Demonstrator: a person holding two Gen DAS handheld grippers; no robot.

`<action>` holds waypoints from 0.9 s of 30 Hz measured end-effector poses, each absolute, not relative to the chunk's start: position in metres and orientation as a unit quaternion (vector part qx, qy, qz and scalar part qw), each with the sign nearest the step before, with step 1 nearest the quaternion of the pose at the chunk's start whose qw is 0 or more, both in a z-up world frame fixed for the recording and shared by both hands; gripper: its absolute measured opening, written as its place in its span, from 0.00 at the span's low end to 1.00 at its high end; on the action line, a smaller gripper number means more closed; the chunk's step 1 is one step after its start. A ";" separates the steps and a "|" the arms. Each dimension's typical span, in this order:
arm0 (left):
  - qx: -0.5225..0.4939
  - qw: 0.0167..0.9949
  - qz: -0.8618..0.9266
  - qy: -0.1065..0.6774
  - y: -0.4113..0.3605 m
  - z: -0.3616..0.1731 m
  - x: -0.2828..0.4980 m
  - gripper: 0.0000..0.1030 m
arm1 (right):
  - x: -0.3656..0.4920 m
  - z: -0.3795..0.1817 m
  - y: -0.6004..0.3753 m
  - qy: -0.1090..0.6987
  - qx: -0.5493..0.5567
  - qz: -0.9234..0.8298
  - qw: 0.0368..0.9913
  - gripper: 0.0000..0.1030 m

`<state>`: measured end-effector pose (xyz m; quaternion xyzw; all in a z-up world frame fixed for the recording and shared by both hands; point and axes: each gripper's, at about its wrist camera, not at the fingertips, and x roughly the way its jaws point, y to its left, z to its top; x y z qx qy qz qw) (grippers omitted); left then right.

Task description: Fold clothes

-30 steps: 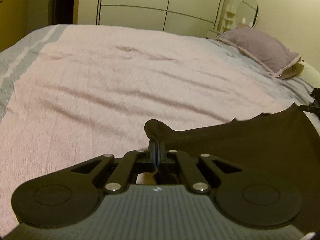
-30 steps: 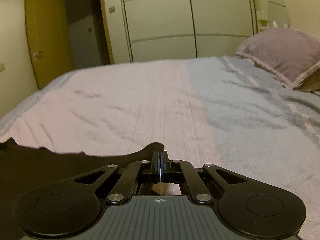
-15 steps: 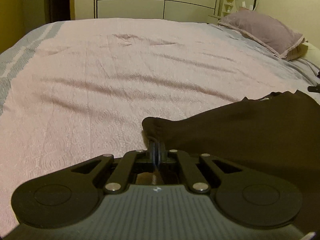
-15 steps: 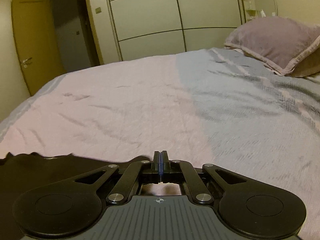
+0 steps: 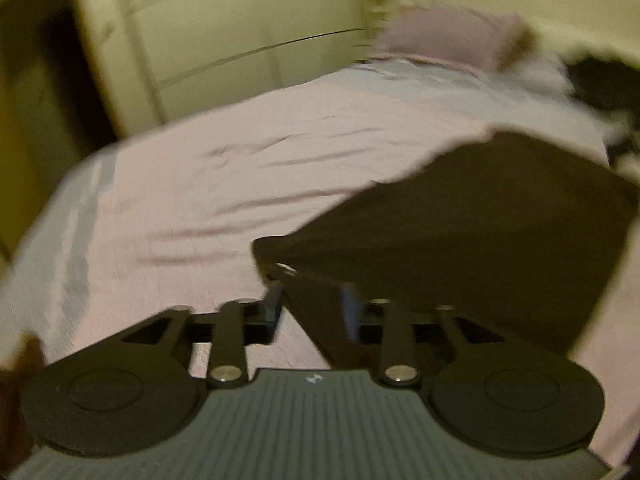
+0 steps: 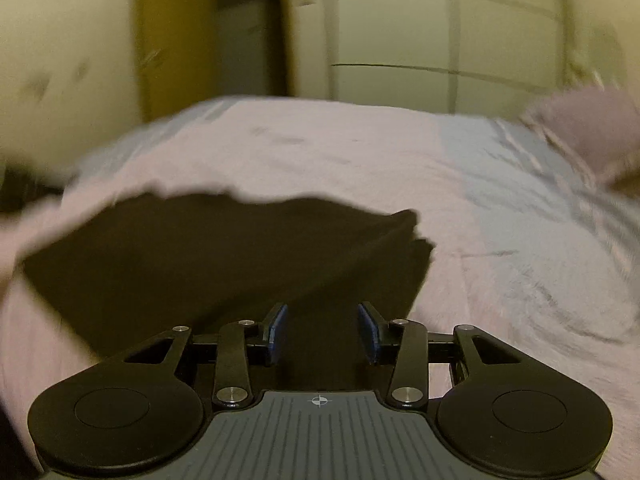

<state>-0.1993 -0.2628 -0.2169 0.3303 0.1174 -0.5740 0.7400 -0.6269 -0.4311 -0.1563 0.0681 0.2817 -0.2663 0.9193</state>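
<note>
Garment [image 5: 480,232], dark, lies flat on pink bedspread [image 5: 224,184], folded edge toward cameras. Left gripper [image 5: 310,312]: jaws just been opening, now part open; cloth corner between fingers, pads not pressing on it. Right gripper [image 6: 322,330]: jaws just been opening, blue pads [image 6: 278,328] apart, cloth beneath gap, not gripped. Frames blurred. Pillow [image 5: 452,38] at bed's far right.

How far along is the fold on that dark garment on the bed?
Done: the dark cloth garment lies doubled on the pink bedspread, layered edges showing at its corner. In hand: nothing; the left gripper and right gripper have just been opening, and their pads stand apart from the cloth, which shows between them. Left: probably another fold and squaring the edges; blur hides how neat it lies.
</note>
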 end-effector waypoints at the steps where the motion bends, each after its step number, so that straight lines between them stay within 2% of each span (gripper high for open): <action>1: 0.355 0.726 -0.581 0.095 -0.256 -0.221 -0.217 0.34 | -0.628 -0.160 -0.411 0.297 0.033 -0.256 0.919 0.41; 4: 0.427 0.677 -0.599 0.027 -0.237 -0.239 -0.267 0.35 | -0.629 -0.173 -0.365 0.329 -0.060 -0.235 0.912 0.41; 8: 0.535 0.609 -0.580 -0.076 -0.229 -0.279 -0.321 0.36 | -0.625 -0.188 -0.340 0.356 -0.112 -0.231 0.899 0.41; 11: 0.608 0.565 -0.540 -0.141 -0.239 -0.313 -0.335 0.34 | -0.617 -0.197 -0.327 0.369 -0.165 -0.230 0.885 0.41; 15: 0.652 0.546 -0.489 -0.194 -0.257 -0.341 -0.333 0.31 | -0.600 -0.210 -0.313 0.380 -0.238 -0.208 0.869 0.41; 16: 0.655 0.549 -0.479 -0.203 -0.261 -0.344 -0.330 0.29 | -0.592 -0.215 -0.311 0.382 -0.258 -0.201 0.864 0.41; 17: 0.658 0.551 -0.468 -0.211 -0.265 -0.348 -0.326 0.15 | -0.584 -0.221 -0.311 0.384 -0.280 -0.195 0.858 0.41; 18: 0.658 0.557 -0.463 -0.206 -0.270 -0.349 -0.321 0.07 | -0.576 -0.228 -0.310 0.387 -0.302 -0.190 0.850 0.41; 21: 0.627 0.591 -0.480 -0.163 -0.275 -0.334 -0.307 0.05 | -0.553 -0.253 -0.308 0.404 -0.392 -0.178 0.807 0.40; 22: 0.623 0.593 -0.486 -0.157 -0.274 -0.330 -0.304 0.04 | -0.548 -0.259 -0.311 0.415 -0.406 -0.176 0.795 0.13; 23: 0.623 0.592 -0.488 -0.155 -0.271 -0.328 -0.303 0.04 | -0.549 -0.260 -0.316 0.419 -0.404 -0.179 0.794 0.02; 27: 0.623 0.585 -0.496 -0.151 -0.260 -0.330 -0.304 0.04 | -0.579 -0.258 -0.349 0.432 -0.387 -0.216 0.785 0.02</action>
